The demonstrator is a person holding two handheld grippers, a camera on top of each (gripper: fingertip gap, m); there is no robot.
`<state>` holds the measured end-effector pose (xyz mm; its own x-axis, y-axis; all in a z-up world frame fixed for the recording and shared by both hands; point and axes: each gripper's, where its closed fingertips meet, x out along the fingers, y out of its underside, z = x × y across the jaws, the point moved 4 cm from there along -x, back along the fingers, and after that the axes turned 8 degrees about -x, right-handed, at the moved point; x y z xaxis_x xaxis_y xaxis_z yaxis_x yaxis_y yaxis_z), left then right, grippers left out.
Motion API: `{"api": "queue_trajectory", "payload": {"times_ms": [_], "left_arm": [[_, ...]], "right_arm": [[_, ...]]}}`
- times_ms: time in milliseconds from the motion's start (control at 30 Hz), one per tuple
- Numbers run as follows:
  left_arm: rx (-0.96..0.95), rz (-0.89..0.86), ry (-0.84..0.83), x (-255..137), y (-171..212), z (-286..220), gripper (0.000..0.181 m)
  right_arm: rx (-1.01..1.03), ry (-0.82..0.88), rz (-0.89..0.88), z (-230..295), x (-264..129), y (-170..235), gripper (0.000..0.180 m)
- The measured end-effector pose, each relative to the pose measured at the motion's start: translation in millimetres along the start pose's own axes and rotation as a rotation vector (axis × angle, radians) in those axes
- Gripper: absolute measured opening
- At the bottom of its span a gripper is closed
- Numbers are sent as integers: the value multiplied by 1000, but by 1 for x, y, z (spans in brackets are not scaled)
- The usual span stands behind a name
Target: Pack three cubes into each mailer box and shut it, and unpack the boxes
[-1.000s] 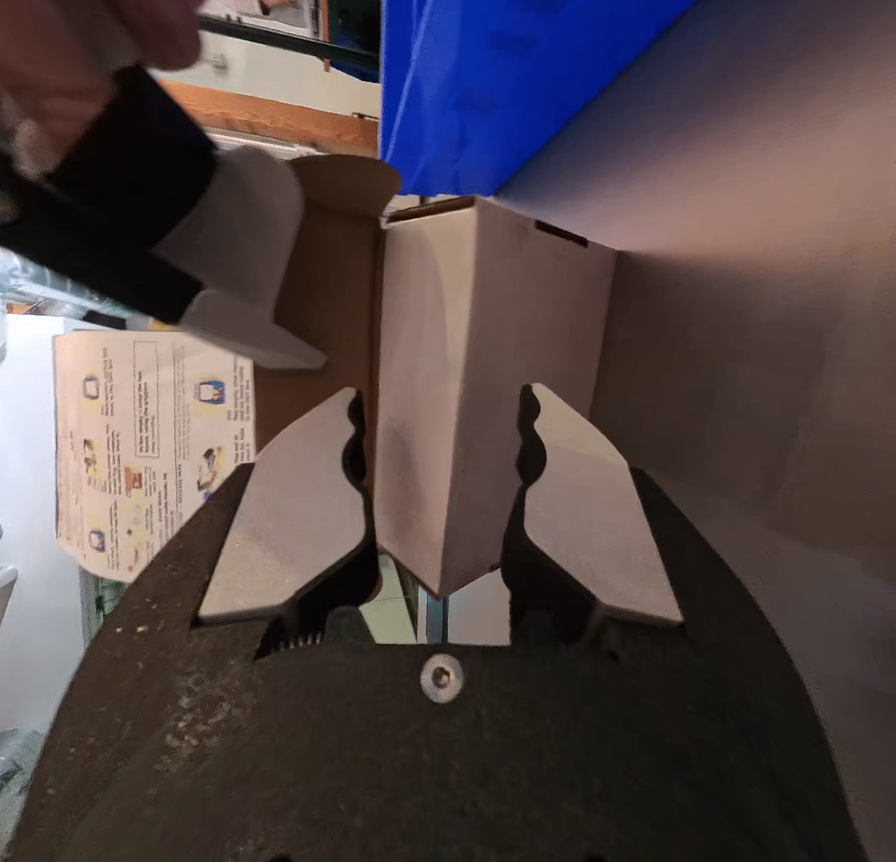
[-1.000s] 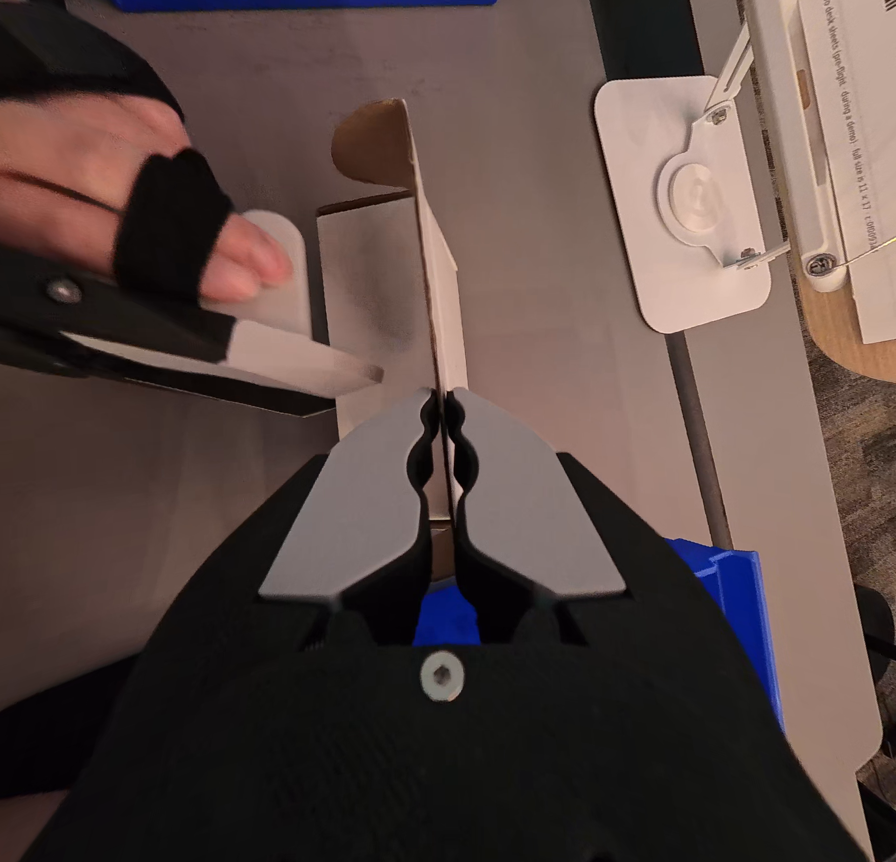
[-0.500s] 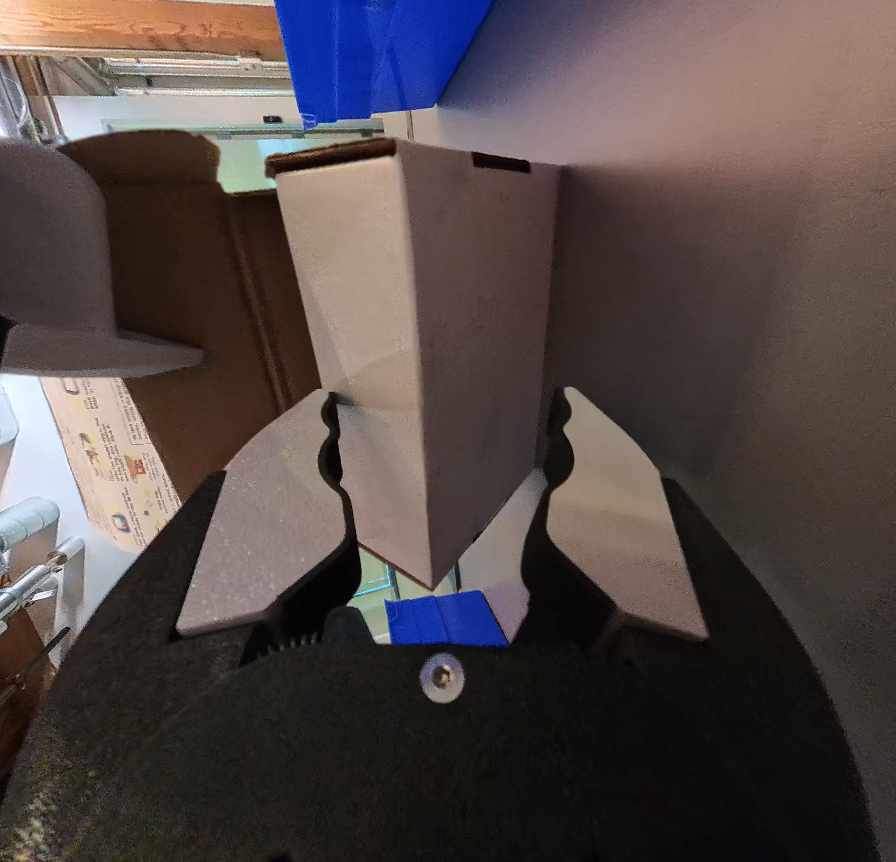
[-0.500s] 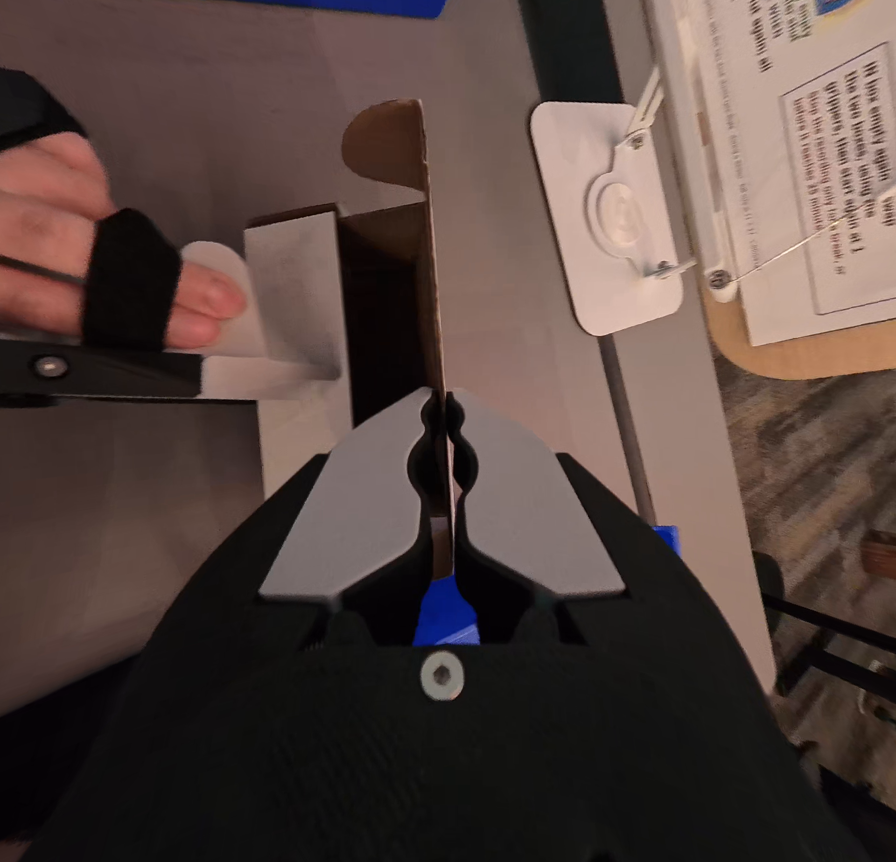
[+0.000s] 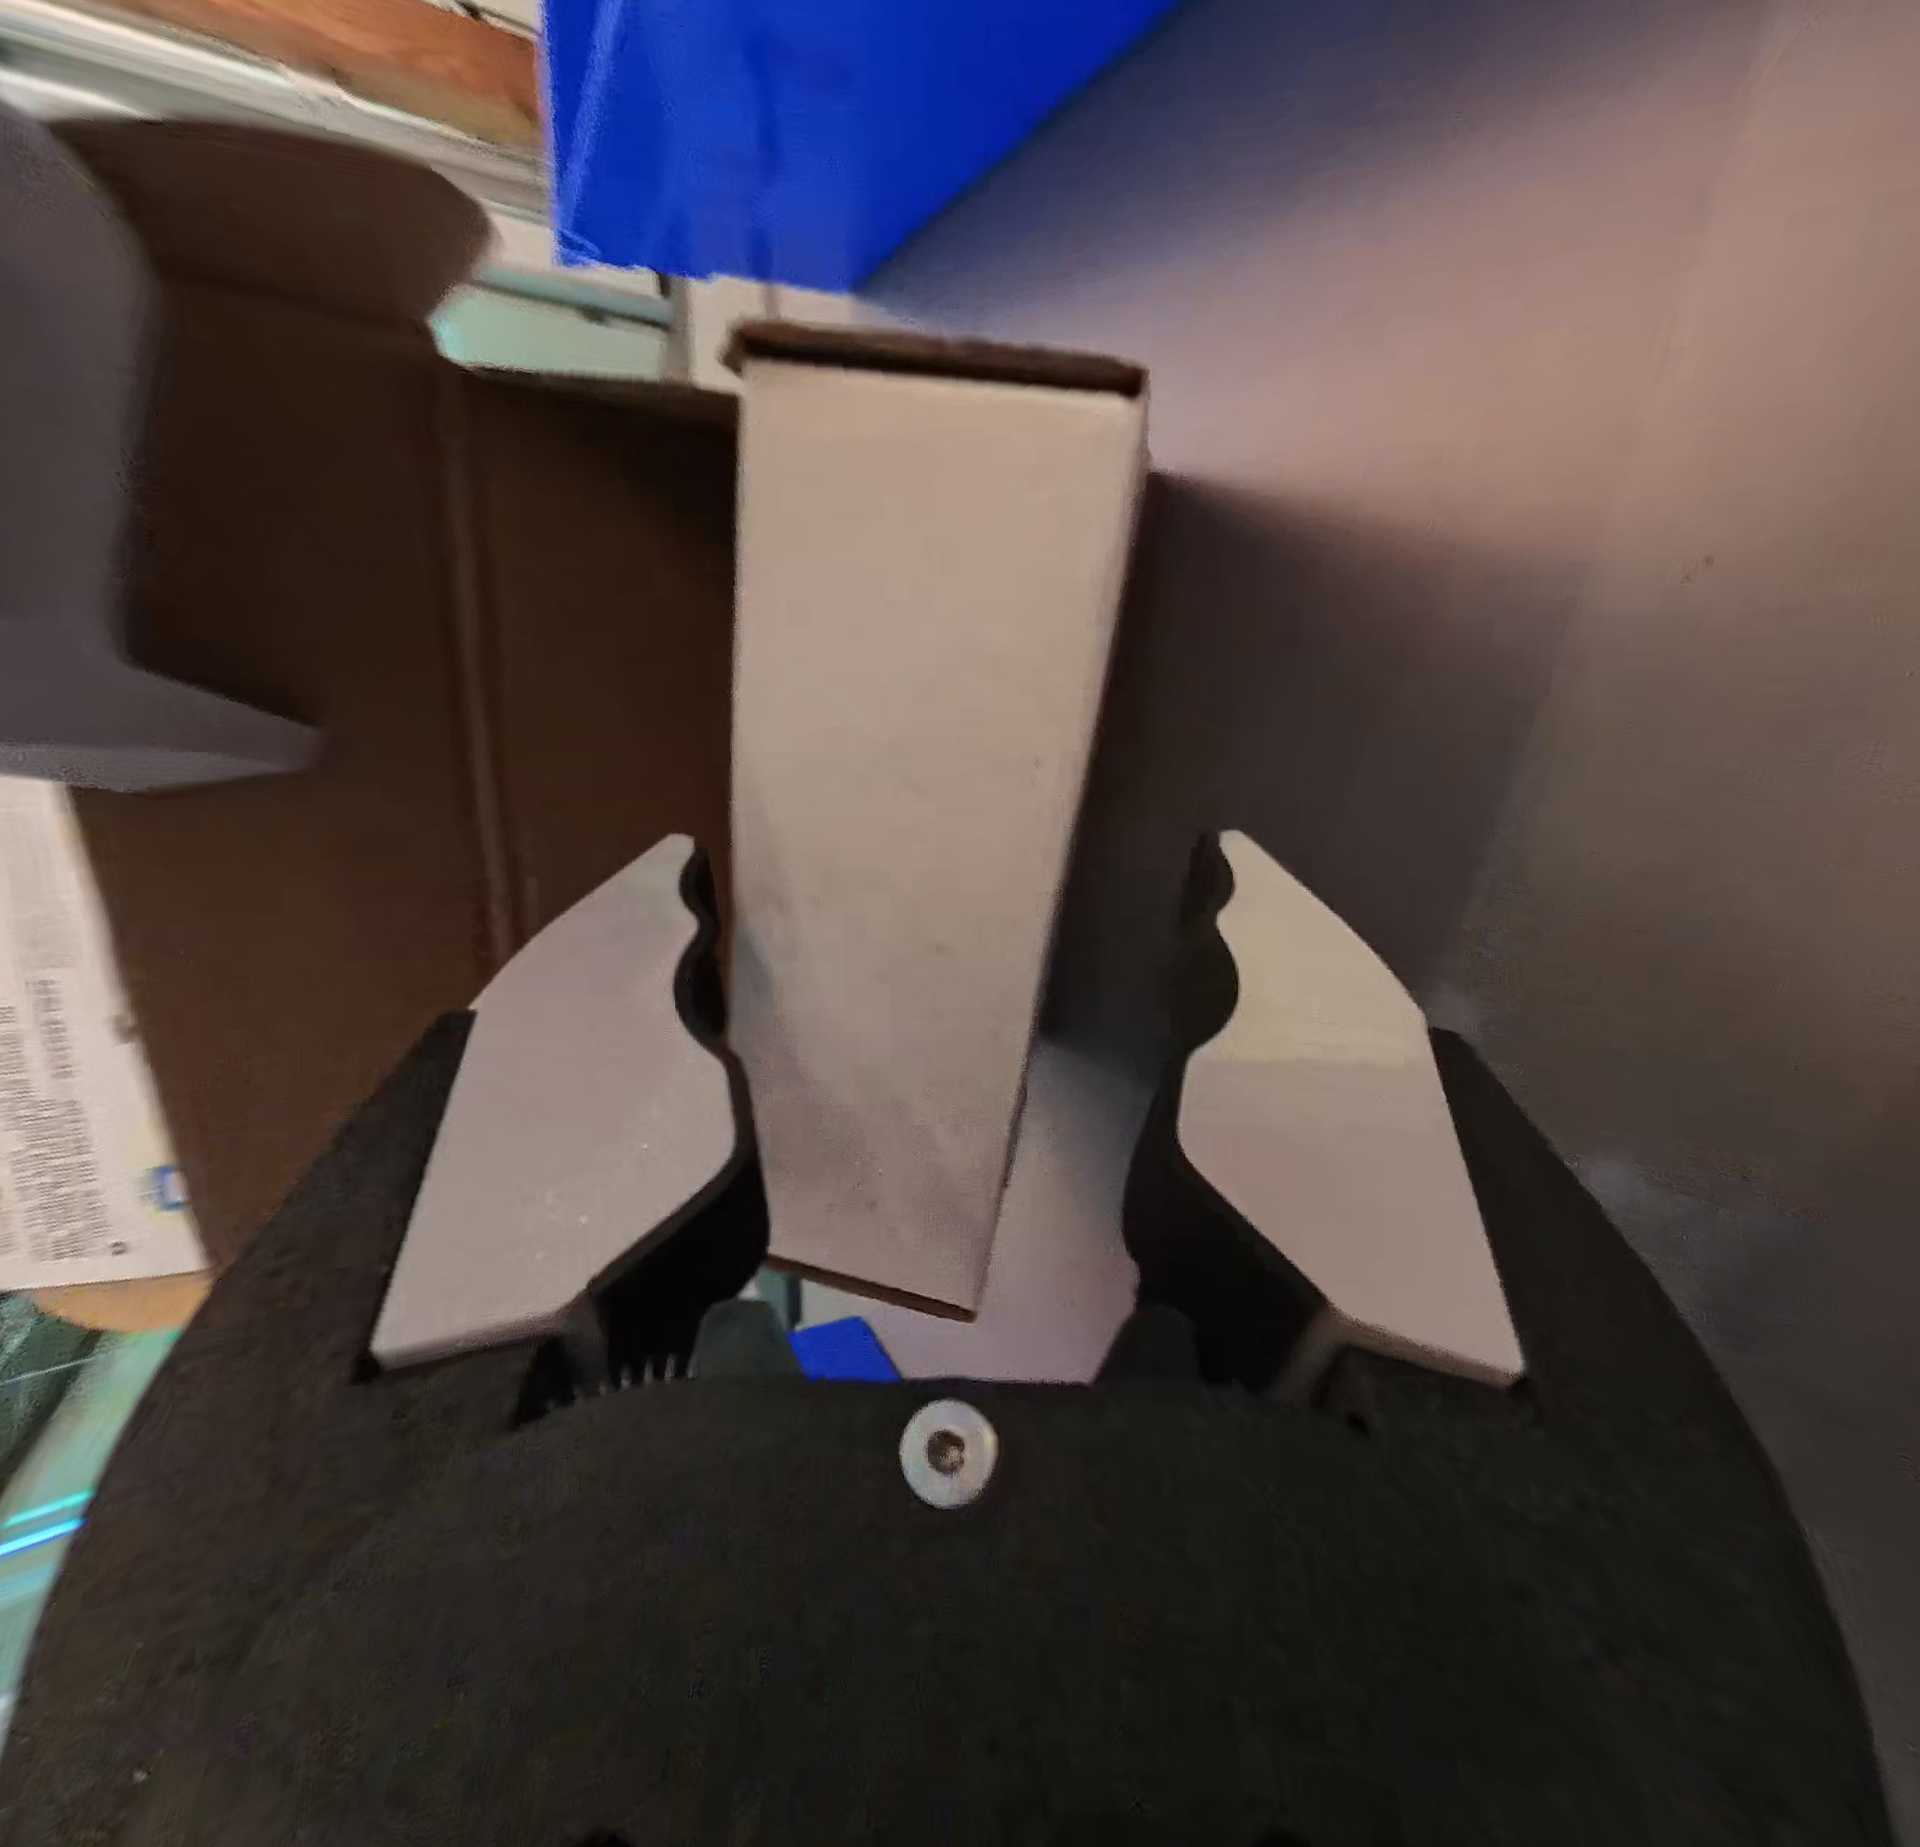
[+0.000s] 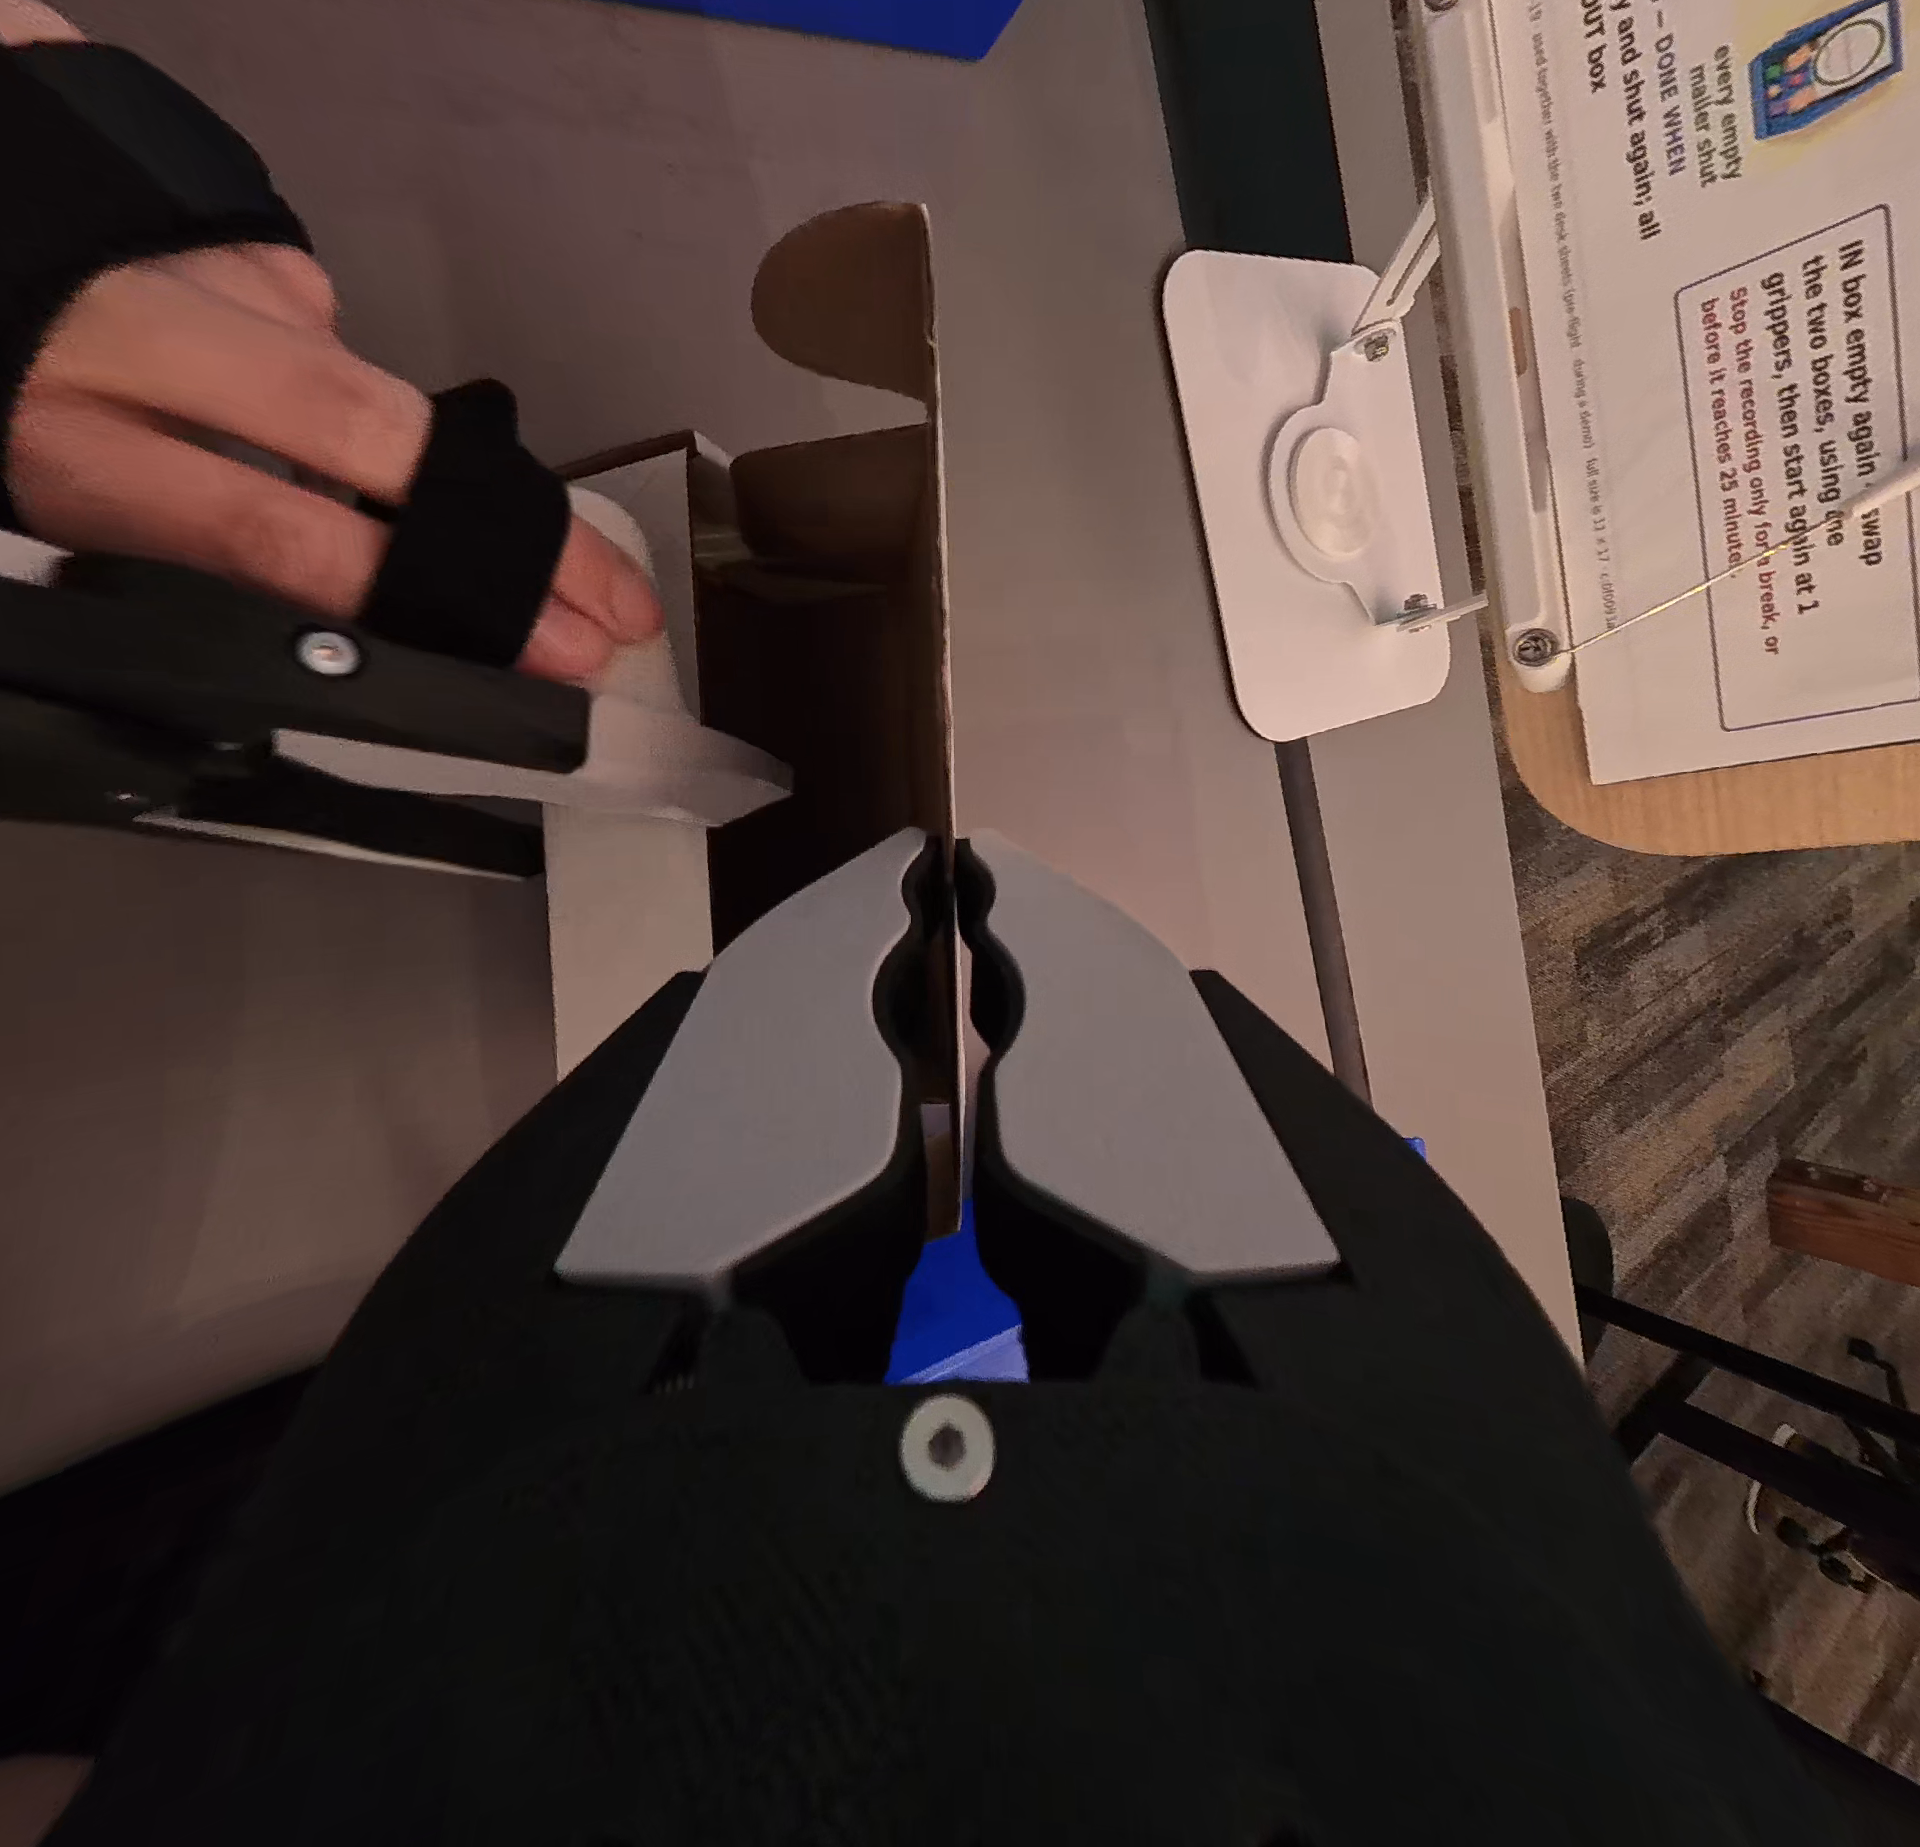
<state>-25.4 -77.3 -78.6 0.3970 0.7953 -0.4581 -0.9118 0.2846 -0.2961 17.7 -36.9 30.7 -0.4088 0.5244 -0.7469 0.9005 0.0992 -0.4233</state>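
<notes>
The right tongs (image 6: 951, 862) are clenched on the raised lid (image 6: 930, 654) of the white mailer box (image 6: 623, 924), gripping the cardboard edge-on so the brown inside faces the open cavity. The box sits on the grey worktop (image 6: 312, 1122), its lid standing upright. From the other side, the left tongs (image 5: 951, 862) are released, fingers spread to either side of the box's white wall (image 5: 914, 810); the left finger (image 5: 582, 1101) looks to be brushing that wall, though the blur makes contact hard to call. A blue bin (image 5: 831, 83) stands on the worktop beyond the box. Off to the right of the worktop, a white stand (image 6: 1320, 509) and a printed instruction sheet (image 6: 1766, 447).
</notes>
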Motion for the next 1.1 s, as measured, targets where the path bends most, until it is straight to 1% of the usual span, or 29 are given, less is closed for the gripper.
{"api": "queue_trajectory", "payload": {"times_ms": [33, 100, 133, 267, 333, 533, 633, 867, 1100], "left_arm": [[8, 11, 9, 1, 3, -1, 83], [52, 5, -3, -3, 4, -3, 65], [62, 7, 20, -6, 4, -7, 58], [50, 55, 182, -11, 10, -34, 64], [34, 71, 241, -12, 12, -41, 59], [-4, 79, 266, -13, 13, -41, 59], [4, 86, 262, -13, 13, -41, 58], [29, 76, 248, -12, 8, -43, 58], [18, 64, 248, -10, 7, -42, 58]], "right_arm": [[-3, 3, -2, 0, 0, -1, 3], [-1, 33, -11, -3, -2, -2, 3], [1, 54, -15, -6, -3, -3, 3], [-1, 142, -25, -17, -3, -5, 3], [-7, 184, -24, -21, 0, -6, 3], [-64, 358, 43, -41, 21, 0, 4], [-79, 407, 73, -50, 37, 8, 5], [-107, 401, 171, -65, 73, 24, 6], [-74, 362, 226, -71, 93, 34, 7]]}}
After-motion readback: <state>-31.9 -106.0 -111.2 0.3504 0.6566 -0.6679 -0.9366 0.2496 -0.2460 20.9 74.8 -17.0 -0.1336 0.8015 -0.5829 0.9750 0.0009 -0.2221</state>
